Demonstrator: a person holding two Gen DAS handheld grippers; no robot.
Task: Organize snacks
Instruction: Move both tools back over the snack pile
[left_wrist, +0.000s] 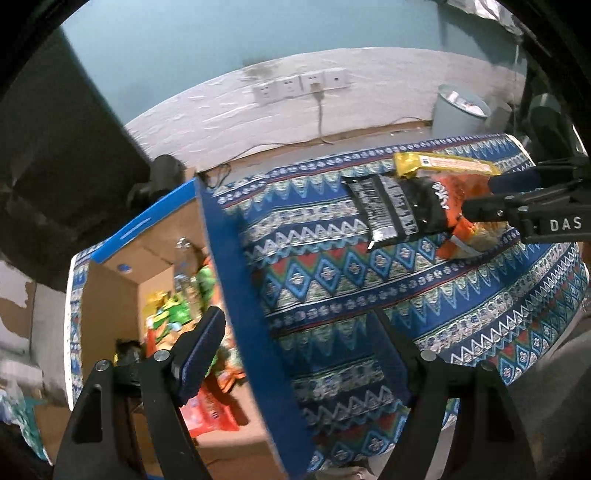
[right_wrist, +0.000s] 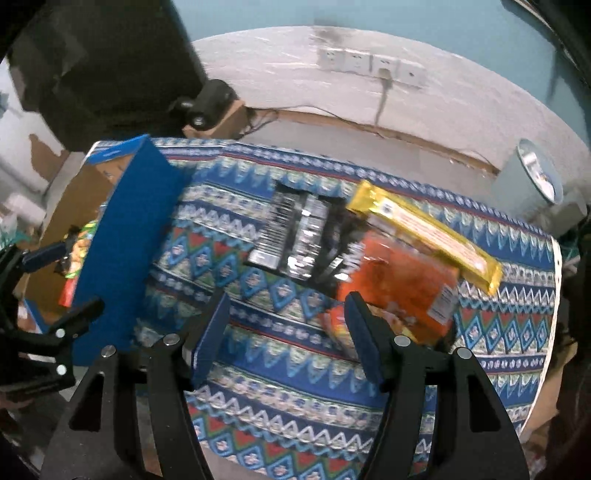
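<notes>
Left hand-held gripper (left_wrist: 299, 332): black angular frame, blue ribbed pads on the fingers (left_wrist: 201, 354), round silver screw heads at the pivots. Right hand-held gripper (right_wrist: 286, 332): same build; white lettering "DAS" on its side, possibly cut off.

Even, dimmish indoor light with soft shadows, glare on the black wrapper (right_wrist: 295, 236), motion blur on the box (left_wrist: 177, 306), and heavy fisheye bending with dark corners.

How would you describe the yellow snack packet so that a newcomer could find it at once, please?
Start at the patterned tablecloth and find the cluster of three packets. The yellow packet is the long, narrow bar lying along the far side of the orange bag, unlike the black packet beside them.
</notes>
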